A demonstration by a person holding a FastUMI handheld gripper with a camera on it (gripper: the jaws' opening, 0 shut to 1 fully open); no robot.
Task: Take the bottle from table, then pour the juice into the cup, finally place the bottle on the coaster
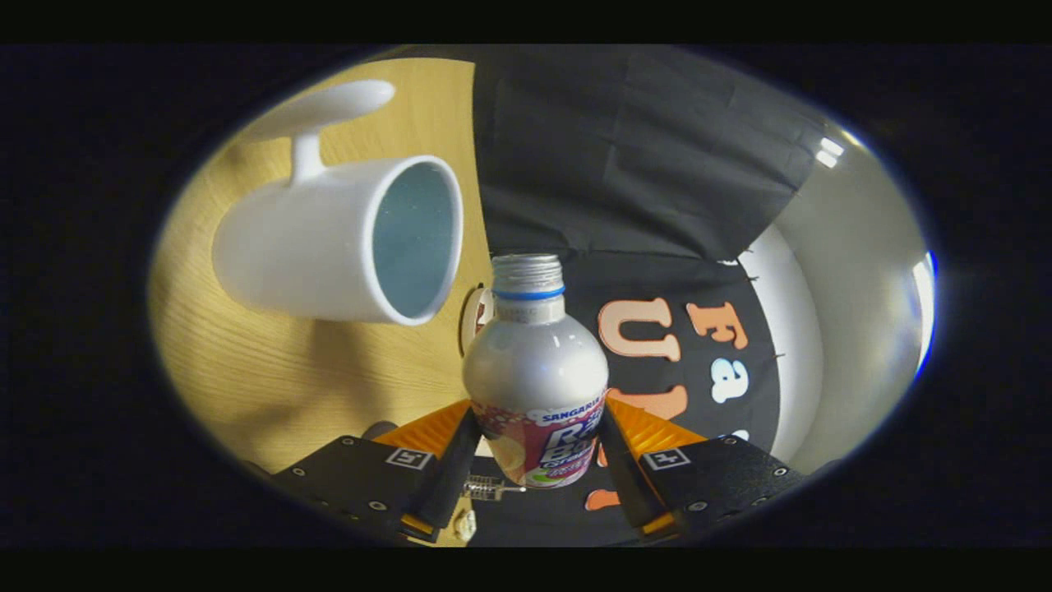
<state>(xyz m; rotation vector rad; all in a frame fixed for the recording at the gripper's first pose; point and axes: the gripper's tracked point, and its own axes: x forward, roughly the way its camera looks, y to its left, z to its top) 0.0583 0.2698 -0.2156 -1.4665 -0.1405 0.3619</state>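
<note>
The wooden surface (pixel 271 370) fills the 9 o'clock side, seen rolled over with the view. The white cup (pixel 337 238) sits on it at 10 o'clock from the bottle, mouth facing the bottle's neck. The silver bottle (pixel 538 370), uncapped, is clamped between both fingers (pixel 538 448).

A light wood-grain desk (pixel 271 386) fills the left of the frame, crossed by soft shadows. Black cloth (pixel 625 164) drapes the upper middle, creased in folds, and a pale grey wall (pixel 863 312) with bright light glints curves down the right.
</note>
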